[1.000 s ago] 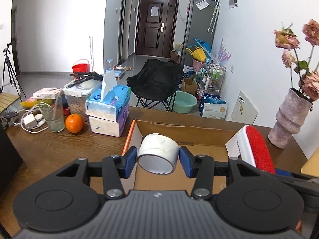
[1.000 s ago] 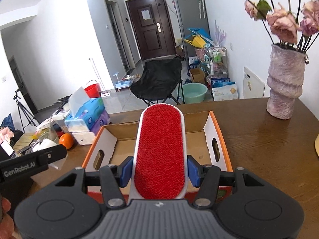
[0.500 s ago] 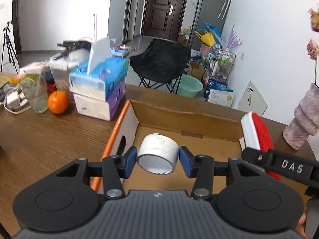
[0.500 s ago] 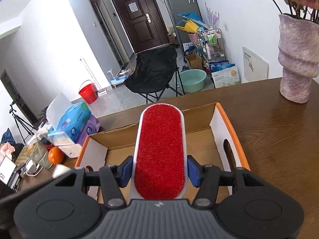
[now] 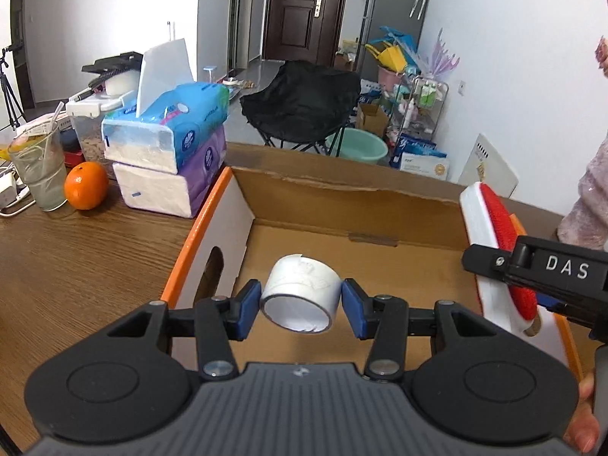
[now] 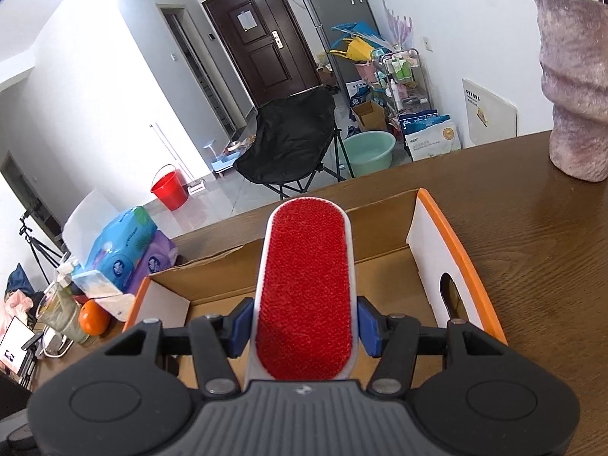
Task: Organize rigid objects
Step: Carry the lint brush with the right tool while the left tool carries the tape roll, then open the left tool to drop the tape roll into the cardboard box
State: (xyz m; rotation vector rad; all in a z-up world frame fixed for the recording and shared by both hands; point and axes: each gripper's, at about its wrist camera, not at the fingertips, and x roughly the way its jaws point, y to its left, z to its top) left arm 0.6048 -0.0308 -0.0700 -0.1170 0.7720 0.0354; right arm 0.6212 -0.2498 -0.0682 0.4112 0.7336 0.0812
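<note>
1. The box (image 5: 243,205), an open cardboard carton with orange rims, sits on the wooden table (image 5: 87,250) and serves as the landmark here.
2. The left gripper (image 5: 301,306) pinches a white tape roll (image 5: 302,290) between its blue pads, one pad on each side of the roll. The roll hangs above the box floor, toward its left wall, with its open core facing the camera.
3. The right gripper (image 6: 305,326) is clamped on a lint brush (image 6: 306,292), white-bodied with a red face turned up. The brush points forward over the box interior, near the right wall.
4. In the left view the brush (image 5: 494,243) shows edge-on at the right side of the box, with the right gripper's black body across it.
5. Left of the box, just beside its wall, two tissue packs (image 5: 171,155) are stacked.
6. Further left of the box stand an orange (image 5: 85,186) and a glass (image 5: 38,171).
7. Right of the box, well apart, is a vase (image 6: 573,87).
</note>
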